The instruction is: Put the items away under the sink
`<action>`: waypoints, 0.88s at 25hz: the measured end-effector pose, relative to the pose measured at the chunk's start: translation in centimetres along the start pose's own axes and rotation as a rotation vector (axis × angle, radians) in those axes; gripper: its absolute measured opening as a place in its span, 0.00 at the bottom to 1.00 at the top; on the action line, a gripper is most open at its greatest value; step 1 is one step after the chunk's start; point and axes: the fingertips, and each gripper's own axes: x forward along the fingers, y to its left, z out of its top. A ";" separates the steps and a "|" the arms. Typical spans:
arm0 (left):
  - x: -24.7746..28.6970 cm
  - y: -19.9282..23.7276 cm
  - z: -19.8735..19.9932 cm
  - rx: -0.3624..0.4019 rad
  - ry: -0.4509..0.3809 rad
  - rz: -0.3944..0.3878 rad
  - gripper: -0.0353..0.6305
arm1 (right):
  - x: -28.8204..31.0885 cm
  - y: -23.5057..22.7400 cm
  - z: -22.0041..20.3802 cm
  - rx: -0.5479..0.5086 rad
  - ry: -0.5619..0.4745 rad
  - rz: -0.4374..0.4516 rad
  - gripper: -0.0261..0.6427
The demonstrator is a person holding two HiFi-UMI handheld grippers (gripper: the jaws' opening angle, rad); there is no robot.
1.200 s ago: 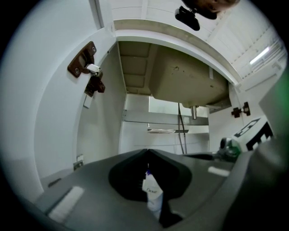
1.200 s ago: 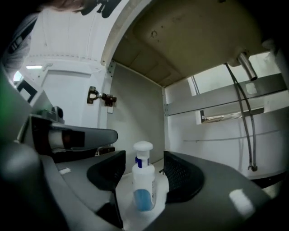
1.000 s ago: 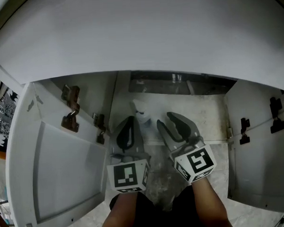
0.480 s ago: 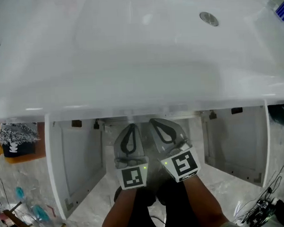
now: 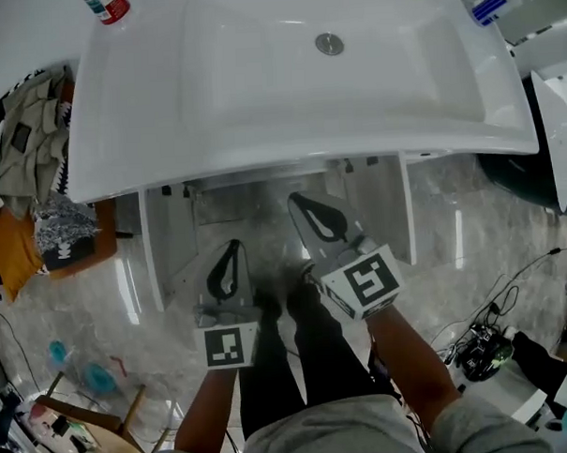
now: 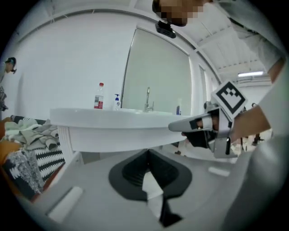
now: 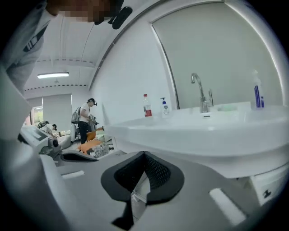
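Nearest to me are the person's dark trousers (image 5: 299, 361), with both forearms held out in front at about waist height. The left gripper (image 5: 232, 247) hangs lower and nearer, and its jaws are pressed together with nothing in them. The right gripper (image 5: 299, 203) reaches a little farther, toward the front edge of the sink (image 5: 259, 100), and its jaws are likewise closed on nothing (each gripper's own camera shows the tips meeting).

Just beyond them is the cabinet (image 5: 254, 196) under the sink, its doors (image 5: 158, 250) swung out, so the place for the things is ready. Farther on, along the sink's far rim, are the items waiting to be stowed. A red bottle (image 5: 108, 5) stands far left with a pump bottle (image 7: 165, 107) beside it. A blue bottle (image 5: 488, 5) stands far right, past the tap (image 7: 198, 90). A heap of clothes (image 5: 23, 176) lies on the floor at left, and cables (image 5: 486, 348) trail at right.

I judge the step in hand to be a reach for the next bottle. To do it well, the person should:
- spread the jaws before arriving;
- come at the bottle's middle from the side;
- squeeze squarely so it does not tip;
- lift it clear of the rim before stooping to the cabinet.
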 end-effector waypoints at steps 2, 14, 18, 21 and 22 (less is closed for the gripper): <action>-2.1 -0.8 3.3 0.023 0.013 -0.021 0.07 | -3.1 -0.1 3.1 0.002 0.004 0.013 0.03; -8.8 -7.7 17.1 0.060 -0.077 -0.068 0.07 | -21.4 -5.9 15.4 0.015 -0.060 -0.116 0.03; -10.5 -9.1 17.8 0.073 -0.073 -0.068 0.07 | -24.3 -6.7 16.9 0.008 -0.098 -0.139 0.03; -11.7 -9.1 17.4 0.067 -0.053 -0.056 0.07 | -25.2 -5.9 16.6 0.010 -0.096 -0.152 0.03; -12.0 -9.1 17.4 0.063 -0.052 -0.054 0.07 | -25.4 -5.5 16.5 0.011 -0.095 -0.153 0.03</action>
